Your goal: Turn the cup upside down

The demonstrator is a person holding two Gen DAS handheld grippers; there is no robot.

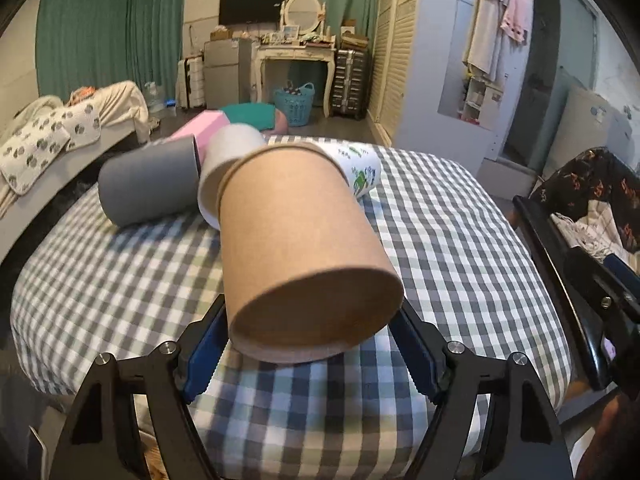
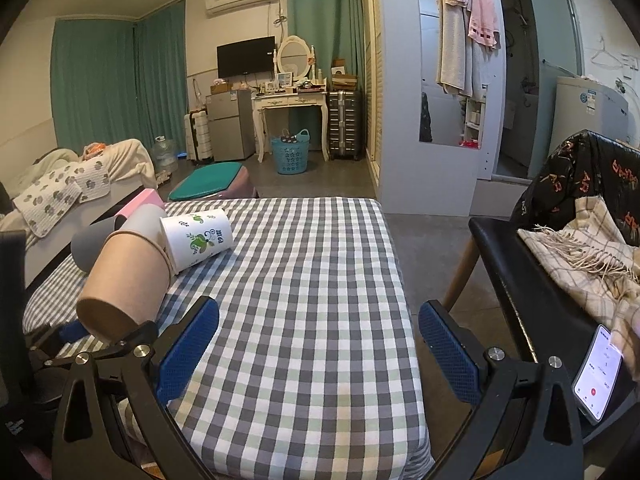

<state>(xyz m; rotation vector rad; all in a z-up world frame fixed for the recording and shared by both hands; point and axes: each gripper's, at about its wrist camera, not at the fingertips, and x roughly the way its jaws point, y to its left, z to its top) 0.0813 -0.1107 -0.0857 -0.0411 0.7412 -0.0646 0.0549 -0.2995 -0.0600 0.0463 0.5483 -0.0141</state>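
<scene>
Left gripper (image 1: pixel 314 354) low at the near edge of the table, clenched on the brown paper cup (image 1: pixel 298 248), with one blue ribbed pad (image 1: pixel 204 354) pressed against each side near its base. Cup lifted and tilted, flat base toward the camera, rolled rim pointing away toward the other cups. Right gripper (image 2: pixel 319 354) held level over the middle of the table, released, blue textured pads (image 2: pixel 188 350) wide apart with nothing between.

Smooth matte kraft paper on the brown cup, round and slightly tapered. Behind it, a grey cup (image 1: pixel 150 182) lying on its side, a pale beige cup (image 1: pixel 224 168) just beside, and a white cup with green leaf print (image 2: pixel 198 238), also on its side.

Checked tablecloth (image 2: pixel 312 288) in grey, white and pale green. At the right, a black chair (image 2: pixel 520 280) with a fringed plaid scarf (image 2: pixel 580 256) and a lit phone (image 2: pixel 598 376). Farther back, teal curtains (image 2: pixel 96 92), a white dressing table (image 2: pixel 294 100), a blue laundry basket (image 2: pixel 290 156).
</scene>
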